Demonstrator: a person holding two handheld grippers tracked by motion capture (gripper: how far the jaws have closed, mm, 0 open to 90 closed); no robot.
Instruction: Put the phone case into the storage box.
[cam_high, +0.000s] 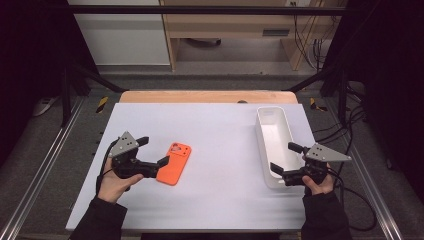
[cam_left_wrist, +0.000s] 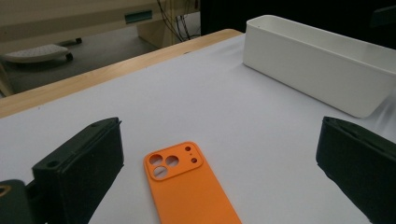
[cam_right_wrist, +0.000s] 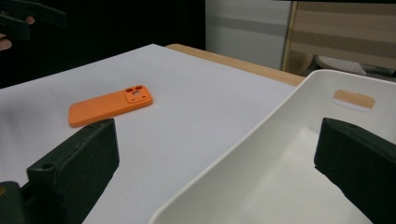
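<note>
White table (cam_high: 220, 125), centre-left of frame: orange phone case (cam_high: 174, 163) flat, just right of left gripper (cam_high: 153, 151), jaws wide, empty. Right gripper (cam_high: 283, 157) wide open, empty, straddling white bin (cam_high: 265, 145) wall, lower right.

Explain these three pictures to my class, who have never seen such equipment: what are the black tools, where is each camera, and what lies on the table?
A person holds a black two-jaw left gripper and right gripper, one per hand. One camera looks down from above; the other two ride on the grippers, looking along their jaws. On the white table lie a flat orange plastic phone case and a long white plastic bin. The left gripper's open jaws flank the case; the right's straddle the bin's near wall. Nothing is held.
</note>
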